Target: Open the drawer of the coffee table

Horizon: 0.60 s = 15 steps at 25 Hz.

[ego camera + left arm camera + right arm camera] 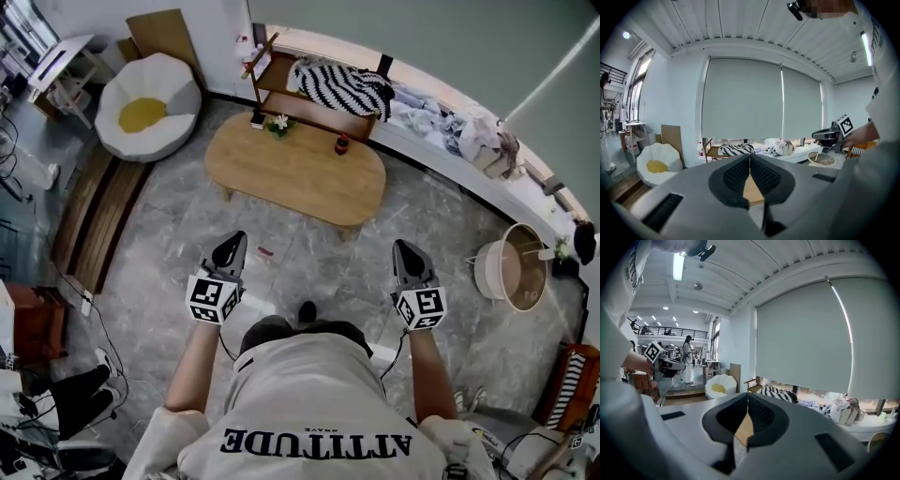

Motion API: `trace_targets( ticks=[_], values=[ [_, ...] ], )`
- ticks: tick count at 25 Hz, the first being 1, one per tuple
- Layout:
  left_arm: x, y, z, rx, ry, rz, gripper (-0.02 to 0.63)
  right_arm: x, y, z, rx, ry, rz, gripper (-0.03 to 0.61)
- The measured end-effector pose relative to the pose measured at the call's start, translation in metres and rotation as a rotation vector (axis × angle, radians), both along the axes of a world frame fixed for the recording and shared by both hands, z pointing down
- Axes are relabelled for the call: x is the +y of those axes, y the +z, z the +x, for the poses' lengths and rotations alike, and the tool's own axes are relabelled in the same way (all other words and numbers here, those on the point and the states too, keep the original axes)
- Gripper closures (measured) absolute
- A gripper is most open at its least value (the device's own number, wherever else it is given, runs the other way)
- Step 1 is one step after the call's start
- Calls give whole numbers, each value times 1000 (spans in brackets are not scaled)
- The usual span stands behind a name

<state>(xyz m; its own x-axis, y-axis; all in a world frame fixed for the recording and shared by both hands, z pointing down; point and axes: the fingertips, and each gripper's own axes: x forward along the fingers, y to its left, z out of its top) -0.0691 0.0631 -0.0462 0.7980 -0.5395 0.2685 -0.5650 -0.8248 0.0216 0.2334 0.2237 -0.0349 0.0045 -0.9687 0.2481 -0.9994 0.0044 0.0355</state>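
Ok so right now you're standing a little back from the coffee table [300,173]. It's the oval wooden one straight ahead of you, between your two tools and the window ledge. The left gripper [231,246] and right gripper [409,251] are both out in front at about the same level, well apart from each other and not touching anything. Both claws are squeezed all the way closed, pads meeting, with nothing in them. The tan sliver you see past each pair of pads is just the table top further off. I honestly can't spot the drawer from here; none of the views shows a front or a handle, so my guess is it sits under the top on a side you'll only see once you get lower. I'd get close and crouch, find the pull first, then open one claw before you reach in, since closed jaws can't hook much. Pull straight out along the drawer's line, not up, because the stuff on top looks light enough to slide or tip. Head count: one table and two grippers. Three small things sit on the table: a flower sprig [279,123], a small dark object [257,119] and a small red-and-dark object [342,144]. There's also one shell-shaped chair [150,94], one striped cloth [342,86] and one round basket [511,267].
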Motion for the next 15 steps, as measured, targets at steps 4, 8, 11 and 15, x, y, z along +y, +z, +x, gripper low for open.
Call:
trace_targets(
  ticks=[4, 8, 11, 15],
  values=[
    [-10, 1, 12, -15, 3, -5, 592, -9, 7, 11, -15, 5, -10, 558],
    [-22, 3, 16, -26, 5, -11, 592, -17, 15, 15, -33, 16, -19, 558],
    [-32, 11, 18, -31, 11, -20, 592, -25, 21, 15, -34, 23, -24, 558],
    [-48, 22, 22, -27, 34, -37, 592, -40, 29, 15, -40, 42, -32, 558]
  ],
)
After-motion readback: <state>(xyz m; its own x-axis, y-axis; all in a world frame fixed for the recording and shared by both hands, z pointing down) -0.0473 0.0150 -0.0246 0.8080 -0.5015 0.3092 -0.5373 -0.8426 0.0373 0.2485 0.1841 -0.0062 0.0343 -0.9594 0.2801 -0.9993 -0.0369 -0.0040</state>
